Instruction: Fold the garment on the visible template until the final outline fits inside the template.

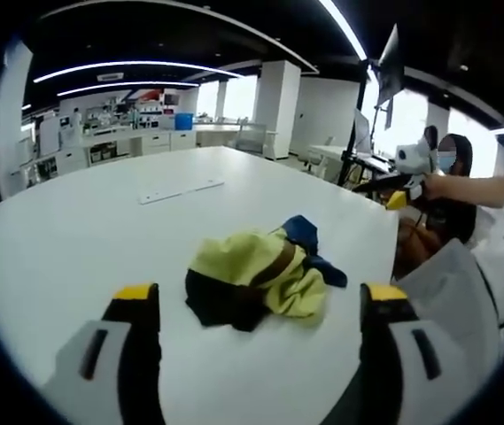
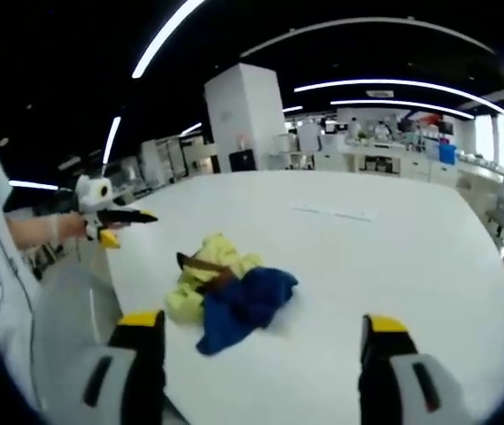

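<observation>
Both tools, left [image 1: 260, 305] and right [image 2: 260, 332], stand apart and empty before a crumpled garment [image 1: 256, 279] on the white bench [image 1: 101, 230], its shape hard to make out.

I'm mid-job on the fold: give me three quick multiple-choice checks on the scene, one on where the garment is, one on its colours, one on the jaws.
1. Where does the garment lie?
A. on the white table
B. on the floor
C. held in the air

2. Which colours does it show?
A. red and white
B. yellow-green, blue, dark and brown
C. all grey

3. How do the left gripper jaws stand?
A. shut on the garment
B. shut, empty
C. open, garment beyond them

Key: 1 A, the crumpled heap rests on the tabletop; 2 B, the right gripper view shows blue beside yellow-green; 3 C, yellow tips stand wide apart, holding nothing.
</observation>
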`<state>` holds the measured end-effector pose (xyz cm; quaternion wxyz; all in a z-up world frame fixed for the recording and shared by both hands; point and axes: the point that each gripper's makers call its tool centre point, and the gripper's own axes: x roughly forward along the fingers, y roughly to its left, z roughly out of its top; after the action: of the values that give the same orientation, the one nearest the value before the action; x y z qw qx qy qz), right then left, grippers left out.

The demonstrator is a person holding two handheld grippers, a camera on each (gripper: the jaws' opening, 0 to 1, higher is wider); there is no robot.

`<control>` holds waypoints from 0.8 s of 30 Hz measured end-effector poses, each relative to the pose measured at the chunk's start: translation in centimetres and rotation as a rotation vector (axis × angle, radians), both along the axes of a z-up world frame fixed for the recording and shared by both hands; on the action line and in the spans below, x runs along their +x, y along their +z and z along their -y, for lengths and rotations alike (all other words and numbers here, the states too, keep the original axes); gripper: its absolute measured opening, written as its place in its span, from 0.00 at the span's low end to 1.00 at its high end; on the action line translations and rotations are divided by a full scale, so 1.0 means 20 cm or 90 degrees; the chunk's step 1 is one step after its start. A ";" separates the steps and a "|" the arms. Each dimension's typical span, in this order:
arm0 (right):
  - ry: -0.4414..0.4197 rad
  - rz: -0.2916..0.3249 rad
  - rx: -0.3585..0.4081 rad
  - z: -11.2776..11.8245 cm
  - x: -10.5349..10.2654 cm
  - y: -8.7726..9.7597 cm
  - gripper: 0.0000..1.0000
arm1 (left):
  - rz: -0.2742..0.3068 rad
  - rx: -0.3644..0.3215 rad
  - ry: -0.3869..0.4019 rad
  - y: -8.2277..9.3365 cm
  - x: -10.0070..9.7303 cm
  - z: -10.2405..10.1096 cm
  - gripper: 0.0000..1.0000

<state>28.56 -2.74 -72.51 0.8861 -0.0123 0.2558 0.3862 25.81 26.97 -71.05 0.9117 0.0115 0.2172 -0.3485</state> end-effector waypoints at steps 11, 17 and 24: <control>0.030 -0.009 -0.019 -0.06 0.05 -0.05 0.90 | -0.002 0.035 -0.009 -0.07 0.01 0.00 0.85; 0.033 -0.015 -0.026 -0.06 0.08 -0.07 0.87 | -0.011 0.041 -0.019 -0.13 0.03 0.01 0.83; 0.036 -0.022 -0.037 -0.06 0.08 -0.08 0.86 | -0.019 0.035 -0.021 -0.17 0.05 0.02 0.82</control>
<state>30.25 -1.48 -74.18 0.8696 -0.0389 0.2817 0.4037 26.76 26.51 -74.36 0.9019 0.0347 0.2398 -0.3575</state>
